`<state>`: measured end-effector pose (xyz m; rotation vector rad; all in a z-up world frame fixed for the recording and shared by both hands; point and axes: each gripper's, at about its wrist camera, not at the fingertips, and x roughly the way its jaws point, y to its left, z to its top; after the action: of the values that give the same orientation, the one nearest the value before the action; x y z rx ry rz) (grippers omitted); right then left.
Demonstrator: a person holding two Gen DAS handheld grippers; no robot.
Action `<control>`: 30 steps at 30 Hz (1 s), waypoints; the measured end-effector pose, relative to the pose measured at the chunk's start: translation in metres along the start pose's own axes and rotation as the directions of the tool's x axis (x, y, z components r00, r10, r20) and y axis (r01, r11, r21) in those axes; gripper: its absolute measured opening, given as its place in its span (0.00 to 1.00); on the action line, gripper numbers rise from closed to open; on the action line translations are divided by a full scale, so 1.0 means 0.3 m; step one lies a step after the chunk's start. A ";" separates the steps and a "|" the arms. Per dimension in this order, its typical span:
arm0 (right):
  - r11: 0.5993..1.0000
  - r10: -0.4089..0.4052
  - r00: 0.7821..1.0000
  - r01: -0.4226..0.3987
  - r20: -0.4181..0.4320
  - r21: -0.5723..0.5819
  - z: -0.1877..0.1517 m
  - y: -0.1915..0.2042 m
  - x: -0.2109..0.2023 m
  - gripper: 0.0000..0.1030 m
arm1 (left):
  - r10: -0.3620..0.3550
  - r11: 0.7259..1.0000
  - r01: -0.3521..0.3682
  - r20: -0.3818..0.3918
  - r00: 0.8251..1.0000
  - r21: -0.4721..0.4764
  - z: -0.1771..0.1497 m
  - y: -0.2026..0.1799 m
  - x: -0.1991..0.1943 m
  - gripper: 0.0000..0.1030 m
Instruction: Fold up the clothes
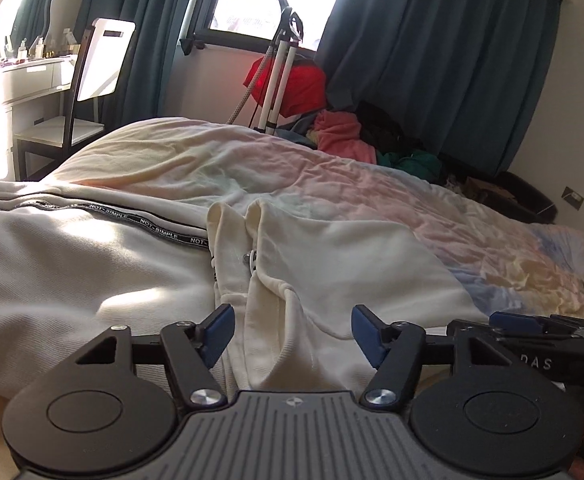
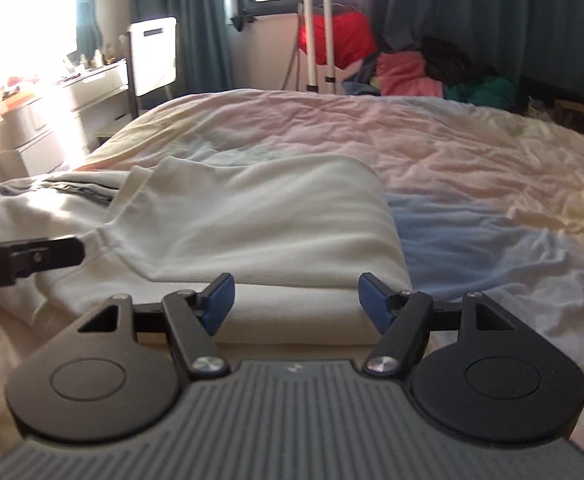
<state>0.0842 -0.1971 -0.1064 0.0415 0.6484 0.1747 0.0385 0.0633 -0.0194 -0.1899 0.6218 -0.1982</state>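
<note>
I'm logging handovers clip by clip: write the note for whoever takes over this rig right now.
Left gripper: open over the cream zip-up jacket, straddling the zipper, gripping nothing.
Right gripper: open, empty, at the near edge of the folded part.
Jacket lies on the pastel duvet.
Done: right side folded over.
Left: the side with the lettered black tape is still spread out; fold it in, then fold in half.
</note>
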 end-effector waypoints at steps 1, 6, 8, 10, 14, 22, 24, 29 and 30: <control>1.000 0.002 1.000 -0.001 -0.022 0.021 -0.002 -0.017 0.023 0.68 | 0.007 1.000 -0.007 -0.011 1.000 0.008 -0.005 -0.002 0.011 0.57; 0.998 0.015 0.998 -0.011 -0.056 0.059 -0.010 -0.040 0.072 0.71 | 0.025 0.998 -0.023 -0.045 0.999 0.050 -0.034 -0.018 0.039 0.20; 0.999 0.002 0.998 0.001 -0.058 0.038 -0.011 -0.029 0.072 0.71 | 0.009 0.999 -0.008 -0.026 1.000 0.031 -0.033 -0.023 0.014 0.07; 1.000 -0.007 0.998 0.008 -0.058 0.021 -0.010 -0.022 0.065 0.71 | -0.016 1.000 0.016 -0.013 1.000 0.001 -0.025 -0.024 -0.026 0.07; 0.998 0.012 0.999 -0.009 -0.050 0.068 -0.001 -0.046 0.034 0.70 | -0.054 0.997 0.052 -0.026 0.998 -0.064 -0.017 -0.018 -0.083 0.07; 0.999 0.003 0.997 0.001 -0.080 0.049 -0.002 -0.034 0.060 0.71 | 0.021 0.999 -0.027 -0.125 0.992 -0.043 -0.063 -0.006 0.025 0.08; 0.999 0.001 0.997 0.003 -0.079 0.047 -0.005 -0.033 0.060 0.70 | 0.028 0.998 -0.033 -0.112 0.993 -0.045 -0.062 -0.005 0.021 0.14; 0.999 -0.004 0.997 0.007 -0.077 0.036 -0.009 -0.029 0.056 0.70 | 0.021 0.996 -0.028 -0.079 0.997 -0.089 -0.050 0.010 -0.010 0.42; 0.999 -0.005 0.997 0.008 -0.076 0.033 -0.010 -0.029 0.056 0.70 | 0.018 0.995 -0.026 -0.075 0.997 -0.100 -0.046 0.014 -0.015 0.53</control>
<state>0.0970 -0.2028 -0.1198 0.0650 0.7274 0.1598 0.0273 0.0668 -0.0290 -0.2740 0.7078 -0.1530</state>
